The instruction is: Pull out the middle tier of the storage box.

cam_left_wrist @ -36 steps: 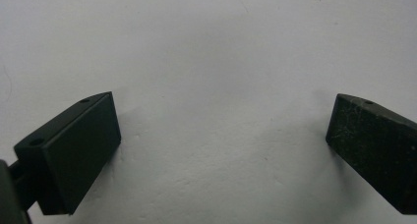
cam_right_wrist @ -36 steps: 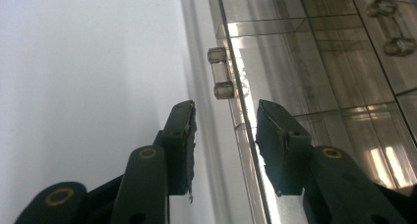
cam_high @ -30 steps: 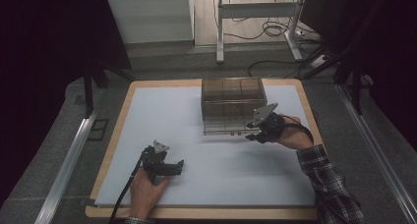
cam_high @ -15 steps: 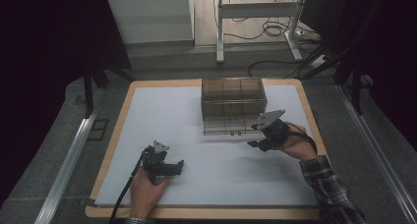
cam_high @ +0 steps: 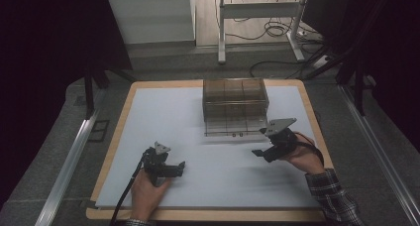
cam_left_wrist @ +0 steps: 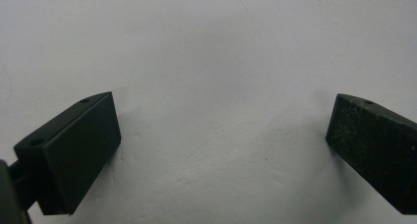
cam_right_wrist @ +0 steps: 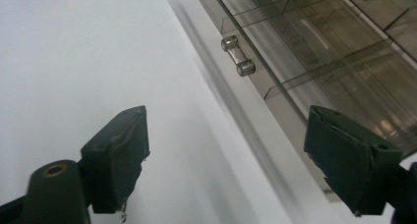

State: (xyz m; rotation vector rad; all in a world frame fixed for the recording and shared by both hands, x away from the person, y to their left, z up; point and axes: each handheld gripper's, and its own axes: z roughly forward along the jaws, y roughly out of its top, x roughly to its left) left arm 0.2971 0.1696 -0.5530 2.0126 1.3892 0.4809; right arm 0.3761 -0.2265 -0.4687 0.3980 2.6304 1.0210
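Right tool (cam_high: 258, 152) near counter's (cam_high: 148, 112) right edge, jaws spread, just been opening, nothing between them. Left tool (cam_high: 181, 165) low on white mat, jaws wide, empty. Smoky clear drawer box (cam_high: 235, 99) sits beyond right tool; bottom drawer (cam_high: 235, 128) pulled out, its knob (cam_right_wrist: 238, 56) just ahead. Pull looks done; loading or closing remains.

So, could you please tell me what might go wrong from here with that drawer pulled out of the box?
1. The drawer stands pulled out toward the right claw, whose jaws have just been opening with nothing between them; a careless sweep could knock it.
2. Its knob is small and clear, so a grip might slip.
3. The box looks light; pushing the drawer may slide it on the mat.
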